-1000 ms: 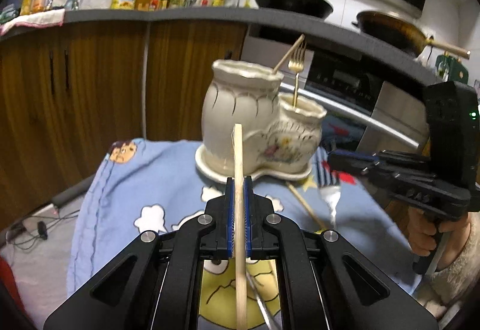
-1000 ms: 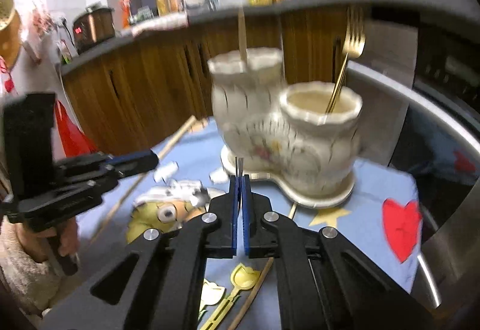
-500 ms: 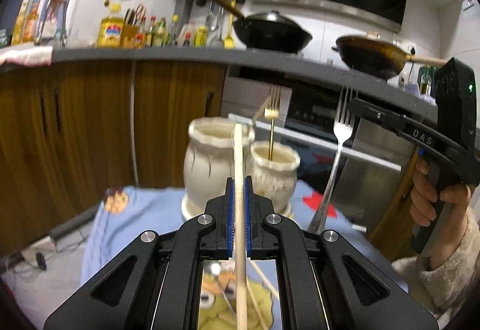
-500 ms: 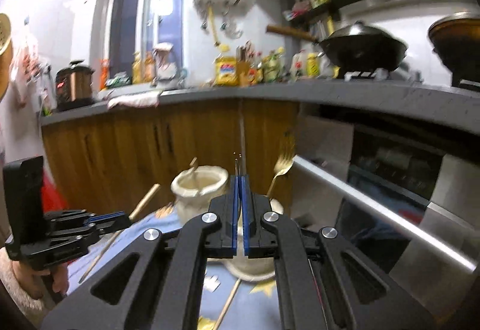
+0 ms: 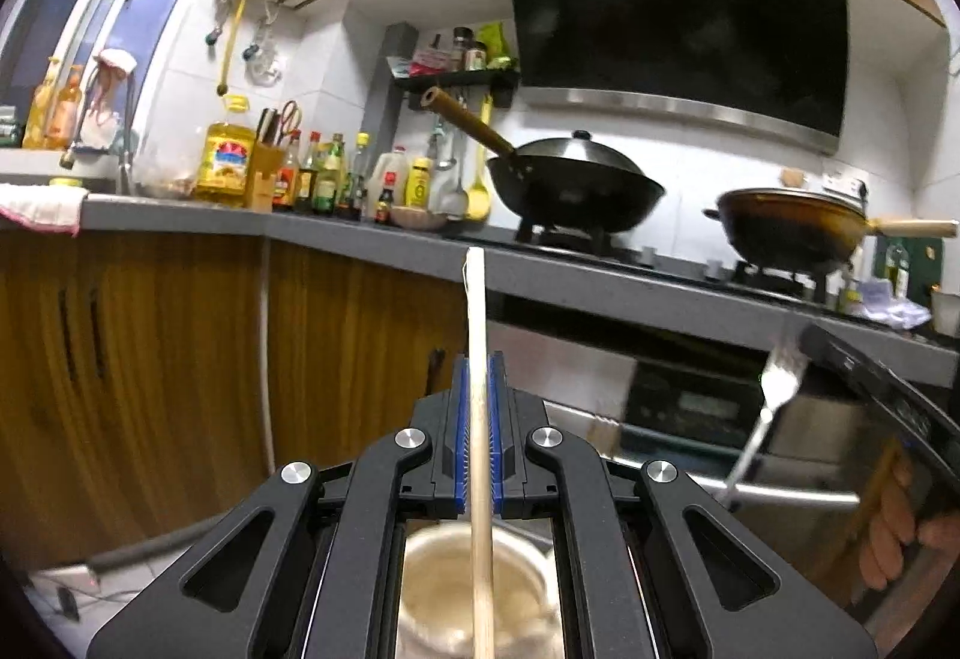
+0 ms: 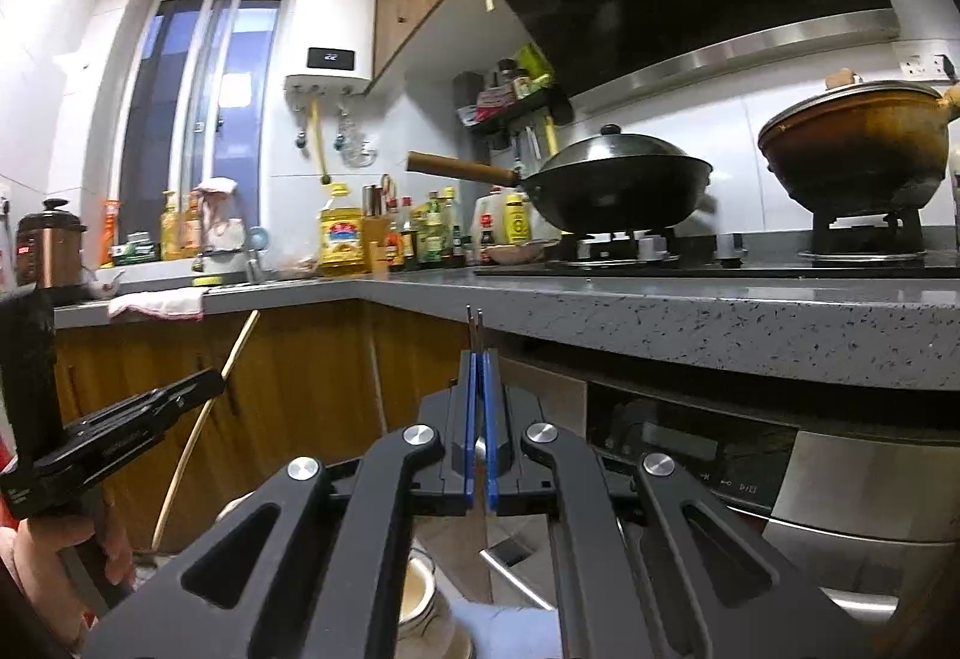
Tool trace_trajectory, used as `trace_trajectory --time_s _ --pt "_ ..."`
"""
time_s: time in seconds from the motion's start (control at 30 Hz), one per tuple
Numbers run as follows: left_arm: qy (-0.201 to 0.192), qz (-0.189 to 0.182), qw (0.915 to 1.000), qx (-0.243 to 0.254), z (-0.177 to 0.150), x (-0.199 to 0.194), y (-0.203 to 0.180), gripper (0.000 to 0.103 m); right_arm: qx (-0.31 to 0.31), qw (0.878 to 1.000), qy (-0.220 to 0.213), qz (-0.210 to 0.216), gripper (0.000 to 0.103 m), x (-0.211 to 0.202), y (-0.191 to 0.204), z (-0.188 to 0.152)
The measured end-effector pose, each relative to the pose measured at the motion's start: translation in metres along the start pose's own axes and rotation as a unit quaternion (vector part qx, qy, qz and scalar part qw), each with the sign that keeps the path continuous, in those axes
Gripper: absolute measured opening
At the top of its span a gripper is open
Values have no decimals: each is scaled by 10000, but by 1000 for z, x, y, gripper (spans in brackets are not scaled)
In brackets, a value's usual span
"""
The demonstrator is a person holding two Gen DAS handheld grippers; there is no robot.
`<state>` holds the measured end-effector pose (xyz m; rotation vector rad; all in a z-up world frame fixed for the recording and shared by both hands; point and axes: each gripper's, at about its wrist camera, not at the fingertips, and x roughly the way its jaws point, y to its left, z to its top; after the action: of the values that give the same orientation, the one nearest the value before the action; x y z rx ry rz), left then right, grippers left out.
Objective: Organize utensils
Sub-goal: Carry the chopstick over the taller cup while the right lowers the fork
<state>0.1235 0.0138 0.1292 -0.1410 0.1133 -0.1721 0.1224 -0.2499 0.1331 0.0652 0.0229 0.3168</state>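
Now, what you hold:
Left gripper (image 5: 478, 434): your ribbed blue pads are clamped on a pale, smooth wooden chopstick (image 5: 477, 359), standing upright above the blurred cream ceramic holder (image 5: 444, 587).
Right gripper (image 6: 478, 419): your blue pads are pinched tight on a thin silver metal fork (image 5: 774, 401), tines up, seen edge-on.
Writing: yellow oil bottle (image 6: 341, 238) label too blurred to read.

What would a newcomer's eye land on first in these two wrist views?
Probably the pale wooden chopstick standing upright in the left gripper, dead centre of the left view, with the cream holder blurred below it. Next, the silver fork held up at the right edge by the right gripper. Behind both, the black wok on the stove.
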Motion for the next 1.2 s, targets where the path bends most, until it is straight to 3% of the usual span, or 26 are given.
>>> trace_trajectory --time_s 0.3,0.43,0.57,0.7,0.83,1.2 --pt "-200 364 9990 170 -8 48 4 6 -48 9994 335 1 2 24 -4 -18" --pt "-358 534 9970 421 -18 46 -1 6 -183 9991 388 22 2 27 2 -28" --pt "-399 521 9973 341 -27 36 2 6 -353 9987 369 -85 2 28 9 -35" --pt "-344 500 9981 104 -36 19 7 6 -493 9982 321 -75 2 26 12 -40" --pt "-281 566 9978 212 -46 -1 4 6 -629 9975 305 -42 2 24 16 -44" --pt "375 554 9970 398 -68 -22 -1 6 -996 9934 570 53 2 32 29 -57"
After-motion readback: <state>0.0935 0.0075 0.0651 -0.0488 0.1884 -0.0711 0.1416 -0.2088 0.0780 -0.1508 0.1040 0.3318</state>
